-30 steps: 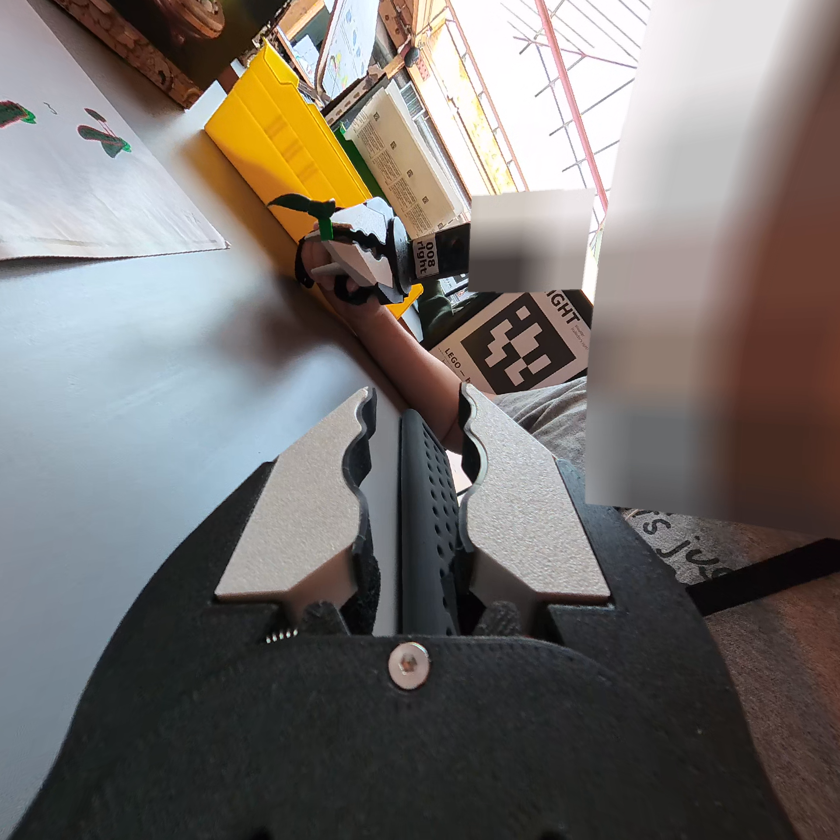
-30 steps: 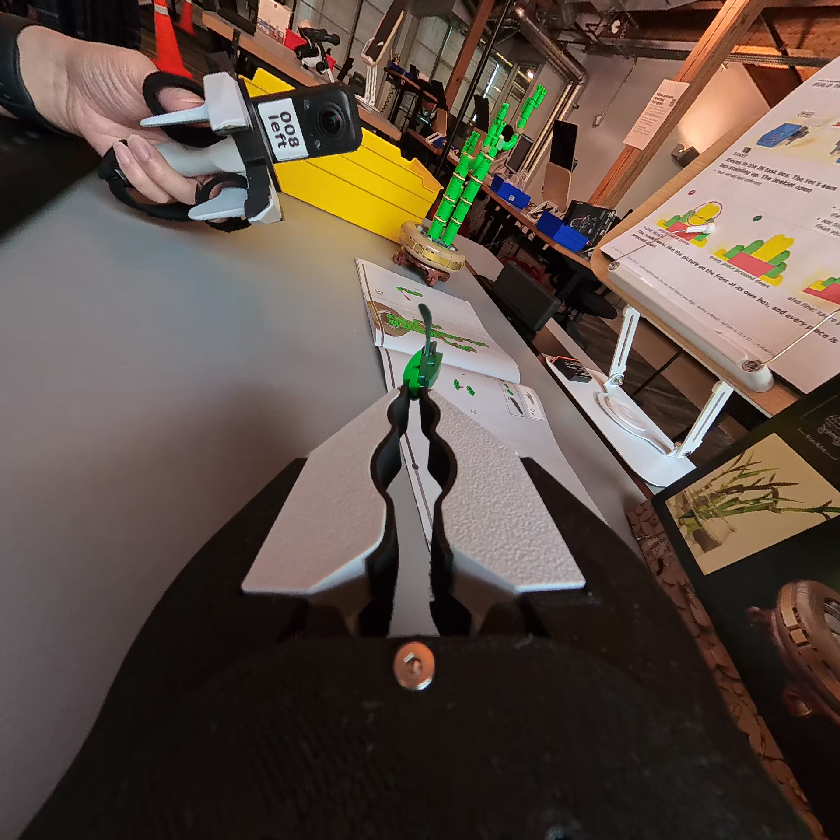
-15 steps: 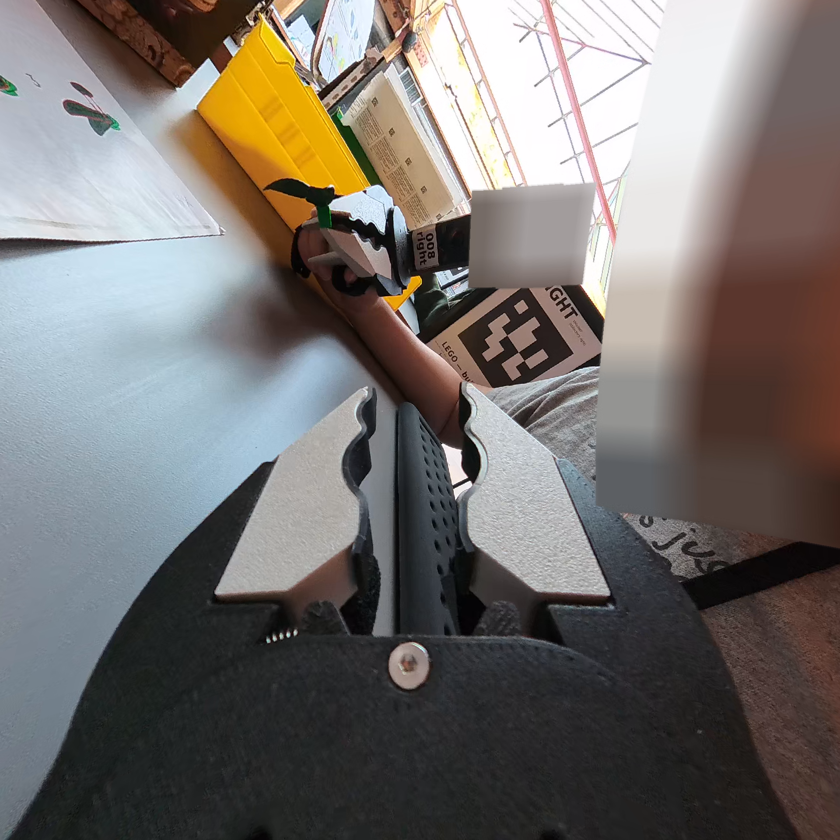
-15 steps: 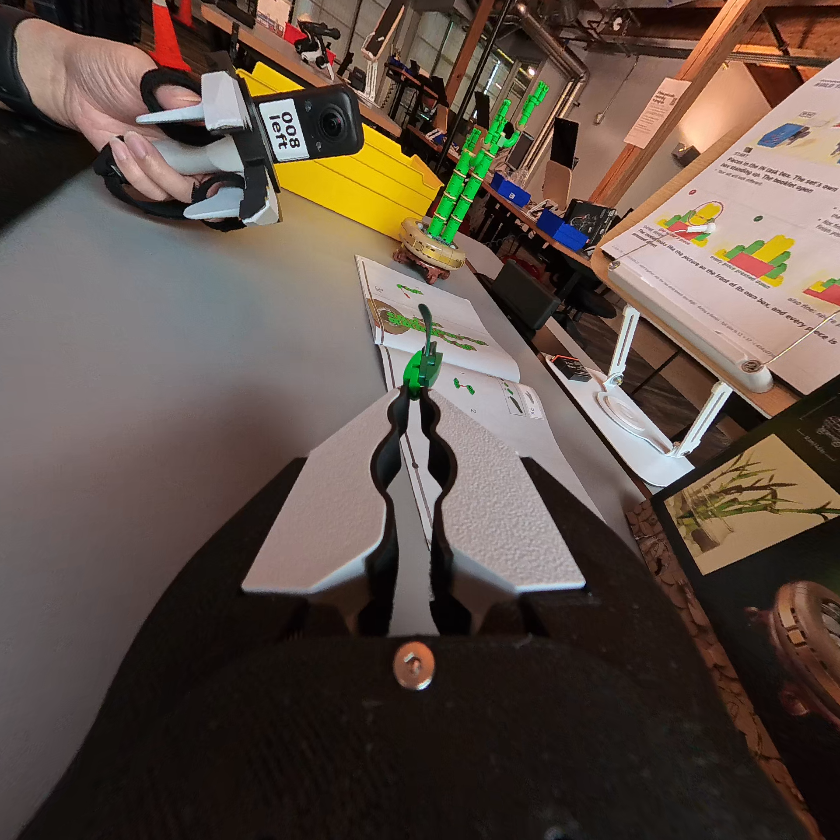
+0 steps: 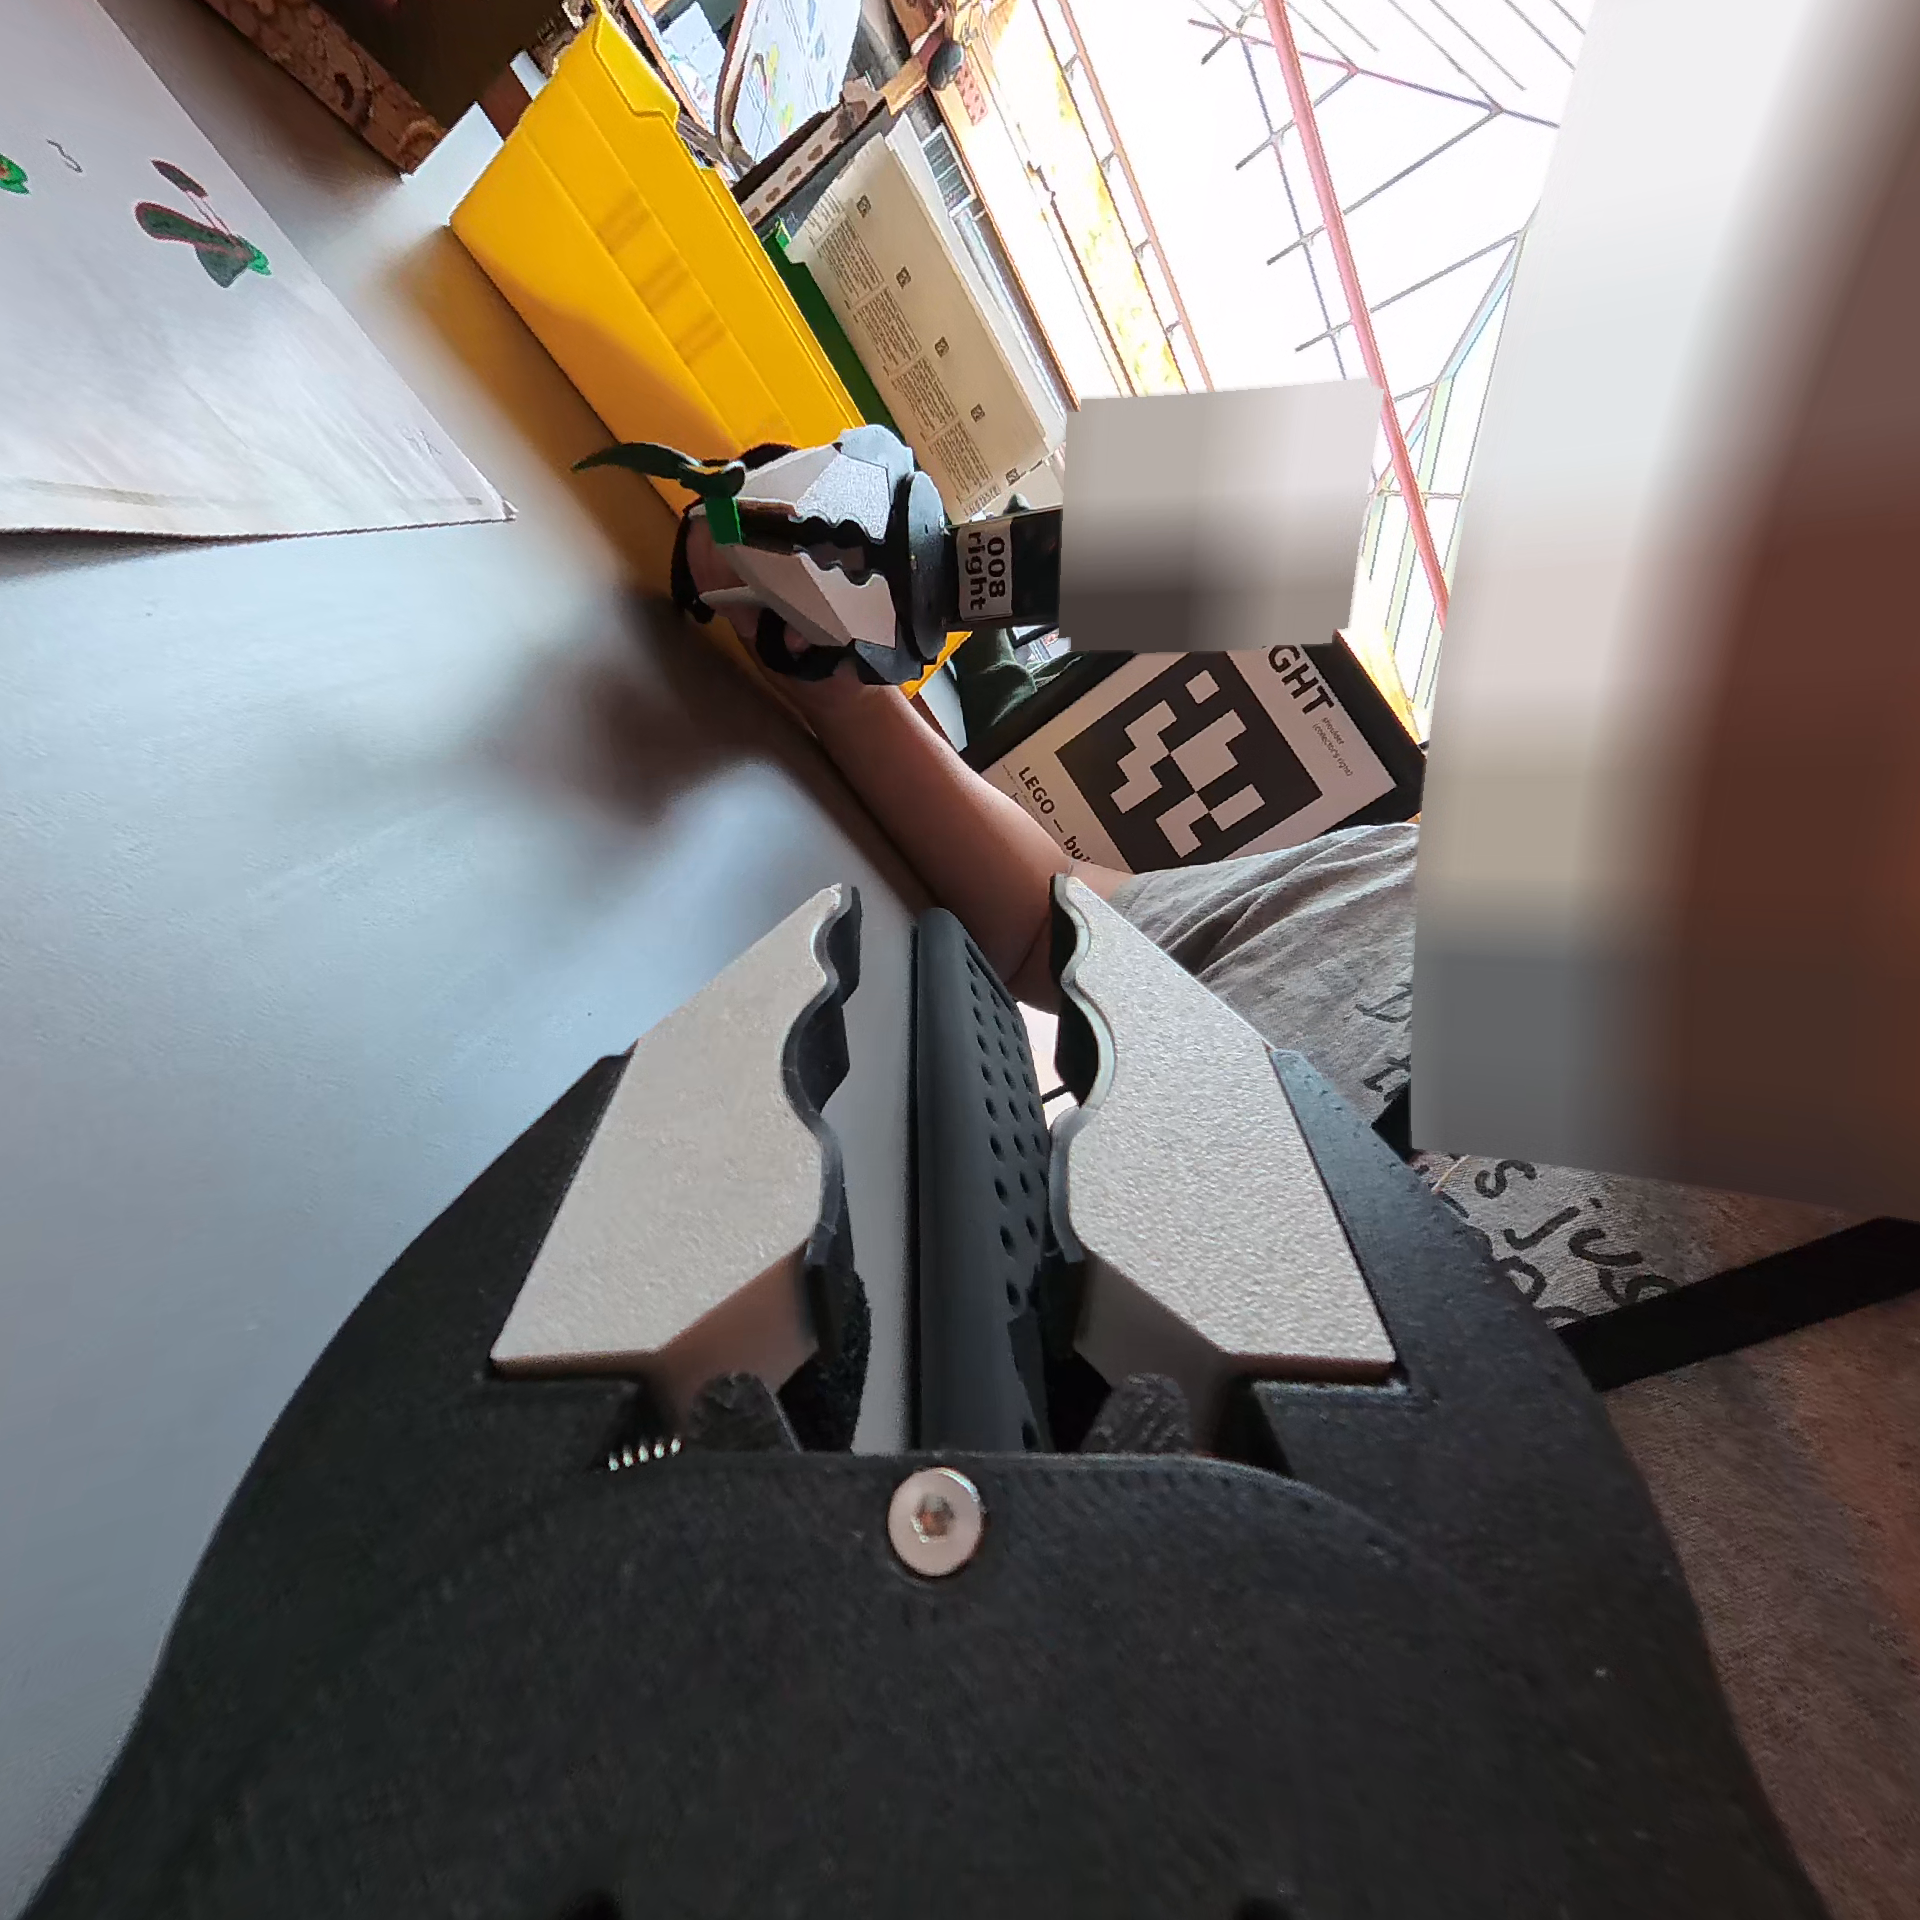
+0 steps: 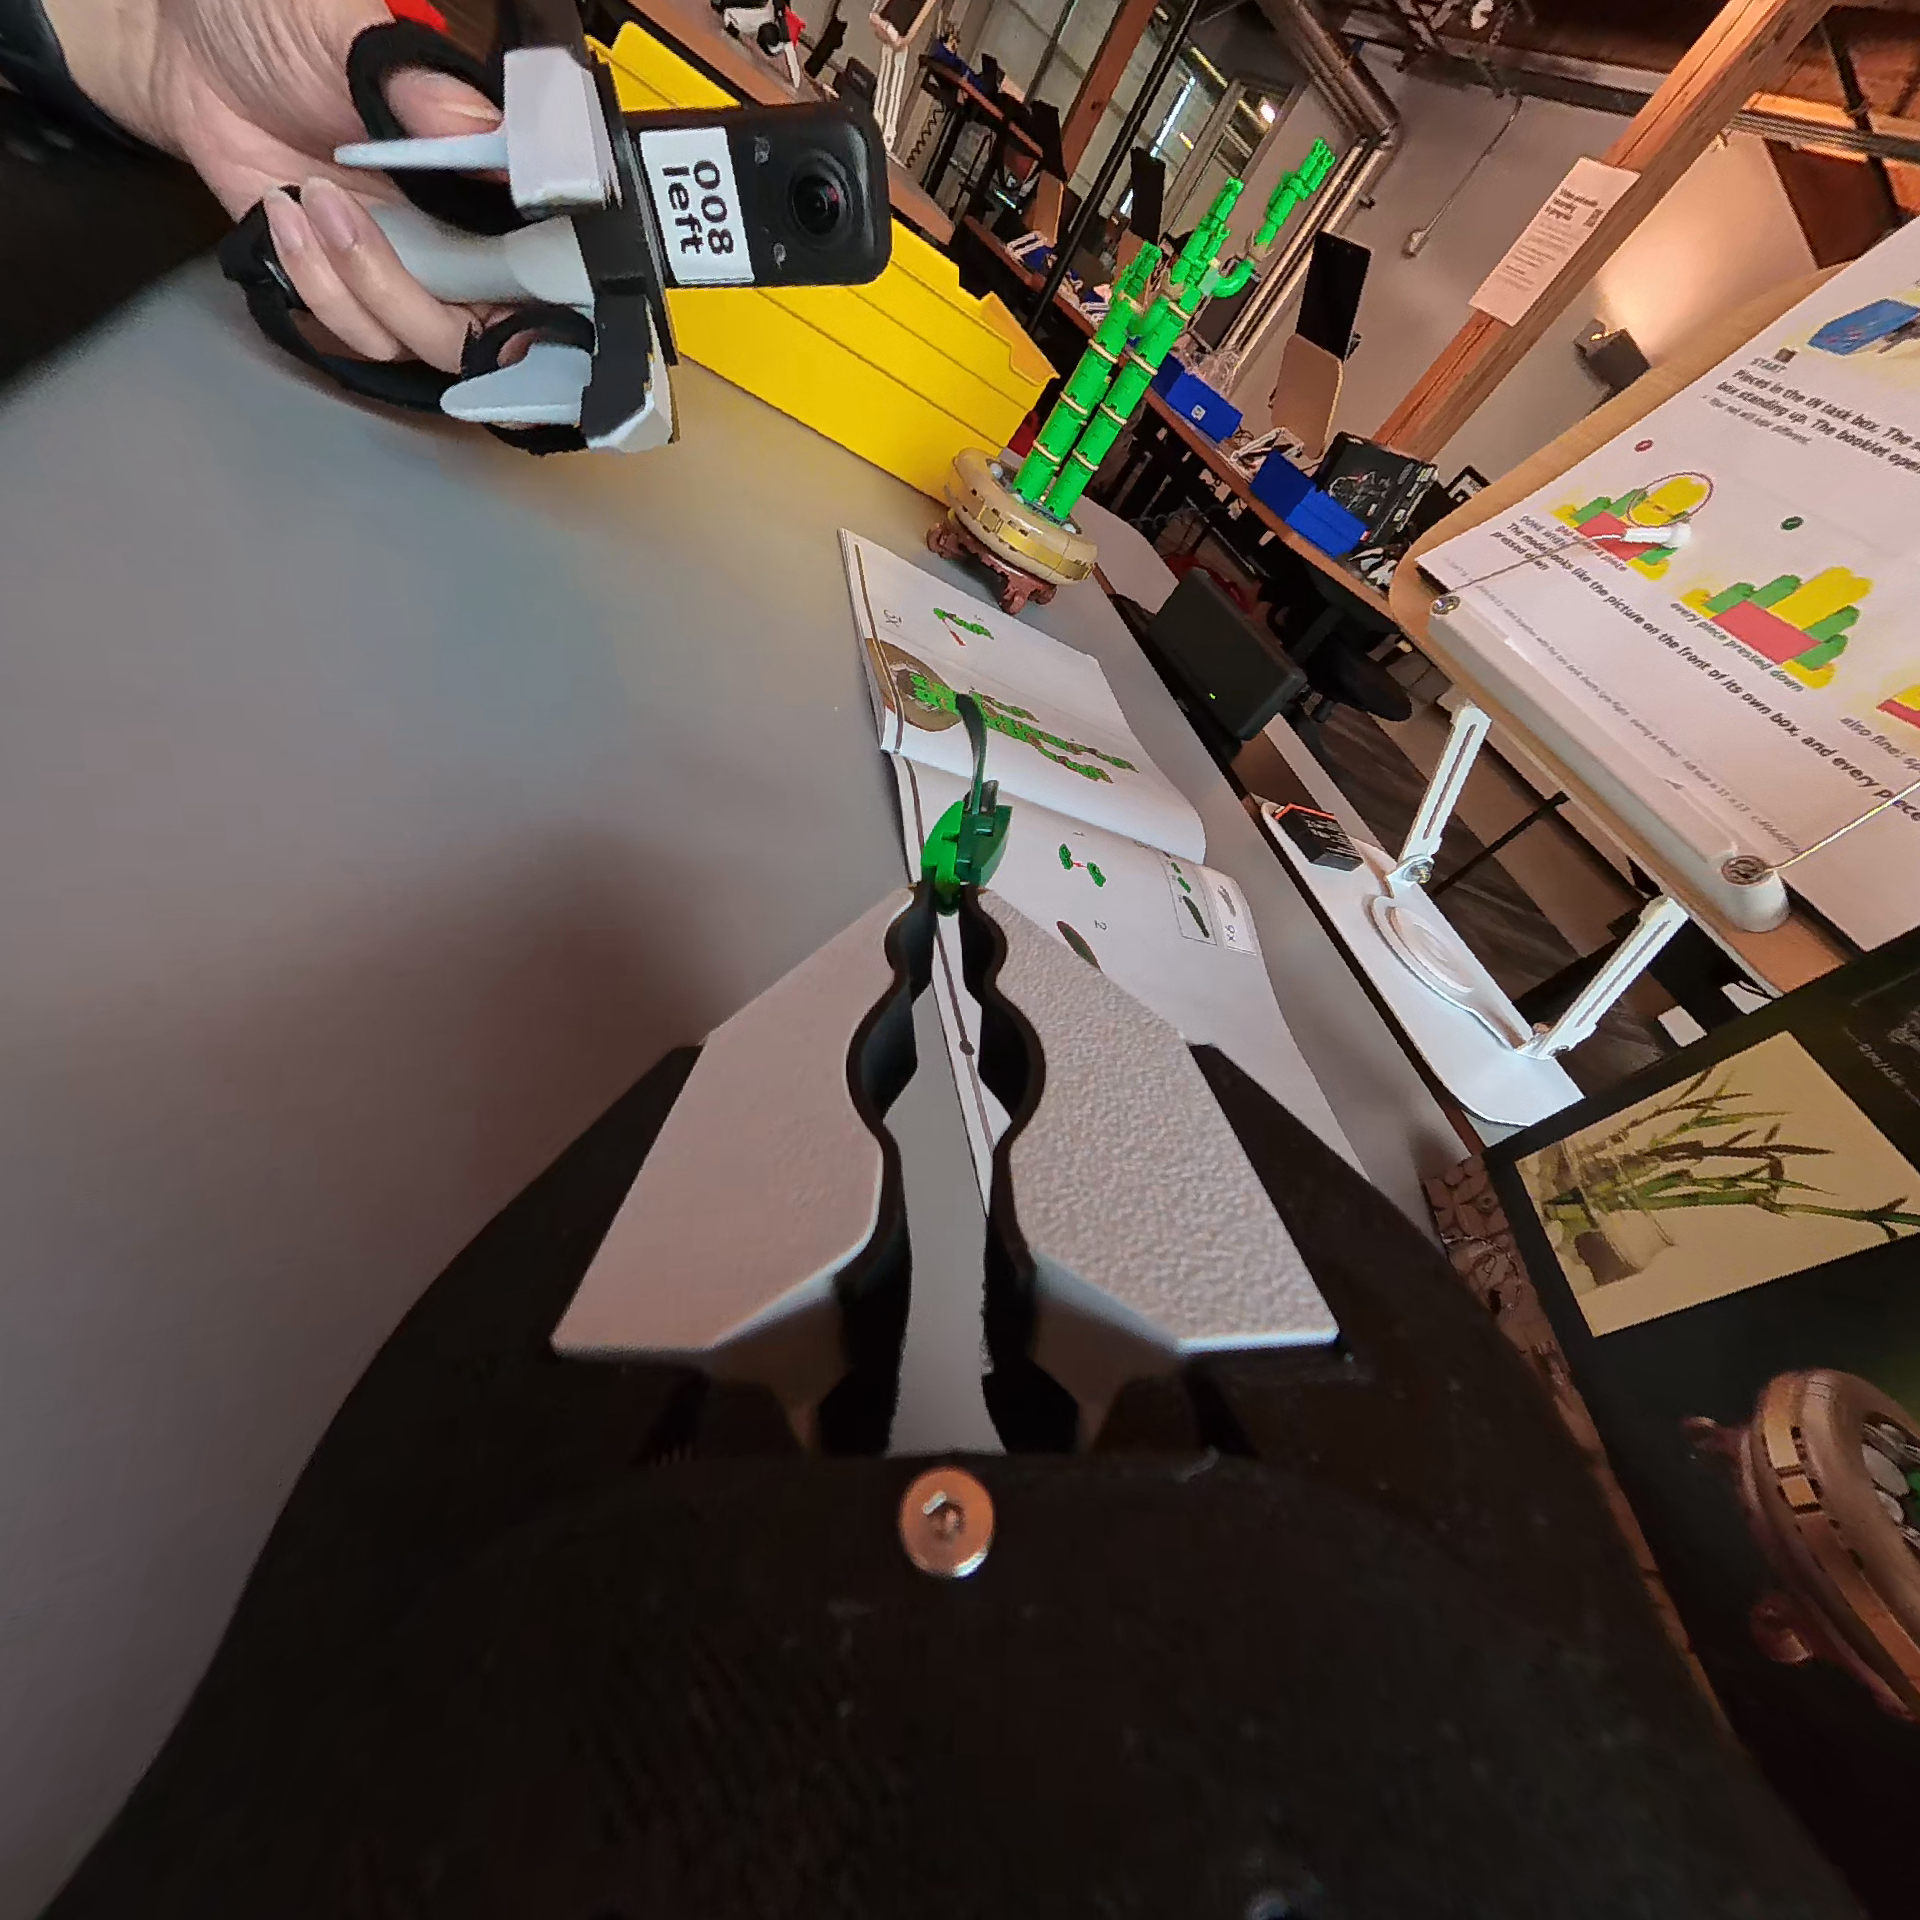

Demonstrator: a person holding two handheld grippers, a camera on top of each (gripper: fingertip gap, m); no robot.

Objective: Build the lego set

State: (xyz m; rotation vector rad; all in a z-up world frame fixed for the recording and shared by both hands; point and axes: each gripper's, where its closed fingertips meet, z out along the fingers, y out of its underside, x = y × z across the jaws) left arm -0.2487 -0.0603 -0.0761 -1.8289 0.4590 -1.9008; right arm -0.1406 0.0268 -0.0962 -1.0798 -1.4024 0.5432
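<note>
My right gripper (image 6: 940,899) is shut on a small green leaf piece (image 6: 968,831) with a dark green blade, held above the open instruction booklet (image 6: 1039,769). It also shows in the left wrist view (image 5: 727,520) with the leaf piece (image 5: 665,468). My left gripper (image 5: 956,914) is open and empty, held over the grey table's near edge, pointing toward the person's arm. It shows from behind in the right wrist view (image 6: 582,270), in a hand. The green bamboo model (image 6: 1132,343) stands in a tan round pot (image 6: 1023,520) beyond the booklet.
A yellow bin (image 6: 862,353) lies along the table's far side and shows in the left wrist view (image 5: 644,260). A slanted board with a printed sheet (image 6: 1704,582) on a white stand and a set box (image 6: 1714,1351) are at the right. The grey table (image 6: 416,779) is bare at the left.
The left gripper has drifted closer to the right gripper's camera and higher in its view. The right gripper still holds the leaf piece in the same place over the booklet.
</note>
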